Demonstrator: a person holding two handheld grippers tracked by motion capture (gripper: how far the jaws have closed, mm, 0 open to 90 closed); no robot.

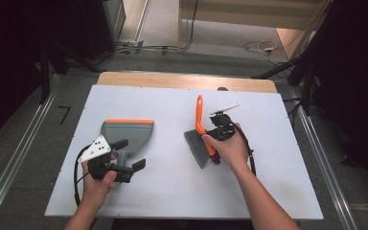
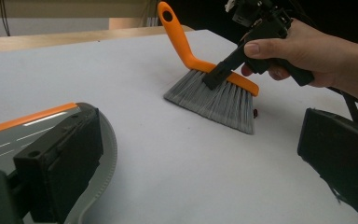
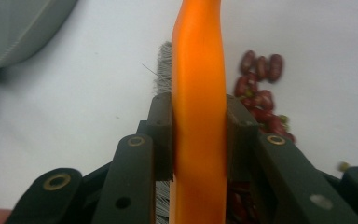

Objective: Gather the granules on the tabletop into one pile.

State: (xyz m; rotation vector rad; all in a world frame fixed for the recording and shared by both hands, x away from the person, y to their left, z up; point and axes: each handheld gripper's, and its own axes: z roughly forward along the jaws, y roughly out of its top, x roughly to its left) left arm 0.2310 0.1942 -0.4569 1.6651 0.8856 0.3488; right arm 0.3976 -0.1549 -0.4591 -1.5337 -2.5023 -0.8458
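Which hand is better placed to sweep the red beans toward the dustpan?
The right. Its gripper is already shut on the brush, and the red beans lie just beside the bristles. The left gripper is open at the dustpan.

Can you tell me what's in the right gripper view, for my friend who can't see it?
The right hand-held gripper is clamped on the orange plastic brush handle, one black jaw on each side. A pile of small dark red beans lies on the white table beside it, and the grey plastic dustpan's edge shows at top left.
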